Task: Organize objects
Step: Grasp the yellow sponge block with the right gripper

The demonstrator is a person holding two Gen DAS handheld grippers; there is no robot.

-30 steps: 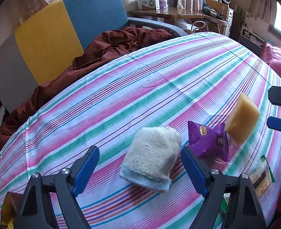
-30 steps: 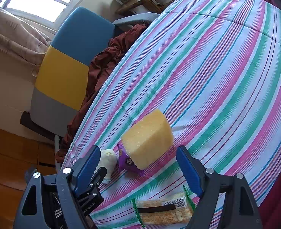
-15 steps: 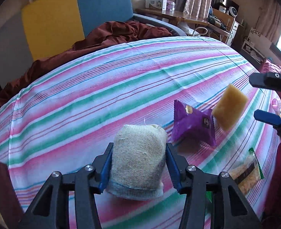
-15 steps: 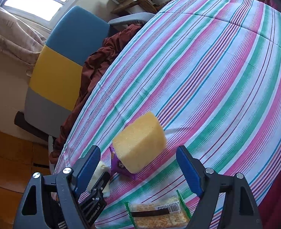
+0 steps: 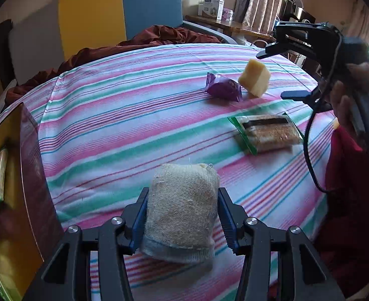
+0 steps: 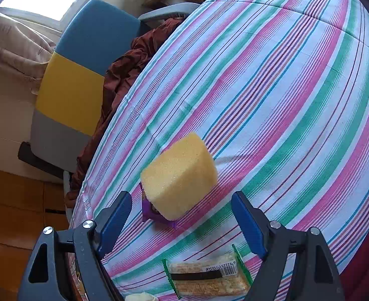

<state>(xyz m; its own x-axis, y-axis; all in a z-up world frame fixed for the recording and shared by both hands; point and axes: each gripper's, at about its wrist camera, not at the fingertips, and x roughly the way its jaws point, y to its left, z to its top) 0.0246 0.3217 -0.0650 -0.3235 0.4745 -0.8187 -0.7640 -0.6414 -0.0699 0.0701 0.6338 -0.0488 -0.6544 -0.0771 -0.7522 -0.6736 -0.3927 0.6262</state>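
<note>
At six o'clock in the left wrist view, the left gripper [image 5: 182,218] is seen clamped on a rolled beige sock [image 5: 182,210], its blue pads pressed against both sides of the roll above the striped tablecloth [image 5: 124,125]. Toward two o'clock in that view, the right gripper [image 5: 279,75] is held above the cloth by a hand [image 5: 352,95], its fingers pointing toward nine o'clock and spread wide apart. A yellow sponge [image 5: 254,80] is seen in the gap between those fingers, touched by neither; whether it rests on the cloth cannot be told. A purple snack packet [image 5: 223,89] lies just beside the sponge at its nine o'clock, and a green-edged cracker packet [image 5: 267,133] lies nearer, around four o'clock from the packet. At nine o'clock, the edge of an open box [image 5: 31,165] is seen. From the right wrist view, the right gripper [image 6: 182,225] is shown with jaws apart, the sponge [image 6: 179,175] ahead between them and the cracker packet [image 6: 207,278] at six o'clock.
</note>
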